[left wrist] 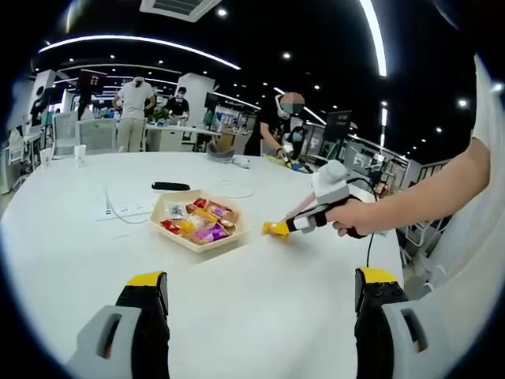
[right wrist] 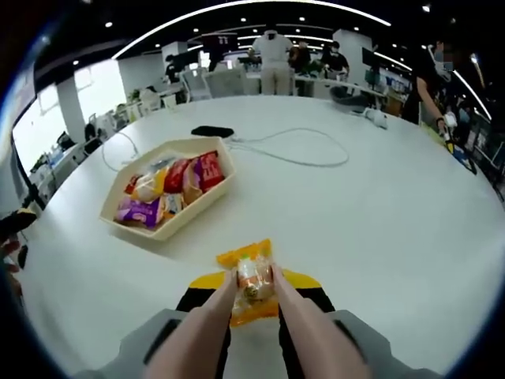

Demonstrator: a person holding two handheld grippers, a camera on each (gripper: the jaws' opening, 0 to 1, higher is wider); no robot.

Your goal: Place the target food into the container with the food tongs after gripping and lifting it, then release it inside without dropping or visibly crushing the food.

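right gripper view: right tool (right wrist: 254, 290) clamps snack packet (right wrist: 248, 280) near tray (right wrist: 170, 229).

The right gripper (left wrist: 278, 229), held in the person's hand (left wrist: 353, 216) on an outstretched arm, is clamped closed; the left gripper (left wrist: 260, 296) has jaws spread wide.

Open-plan office floor — a large shared workspace.

A broad white table (left wrist: 260, 292) fills the foreground; at 11 o'clock in the left gripper view, people (left wrist: 136, 110) stand among desks and monitors (left wrist: 92, 80). Long curved light strips (left wrist: 142, 43) sweep over a dark ceiling with an air vent (left wrist: 177, 8) at 12 o'clock — a power strip (left wrist: 126, 211) and cables (right wrist: 296, 150) lie on the table.
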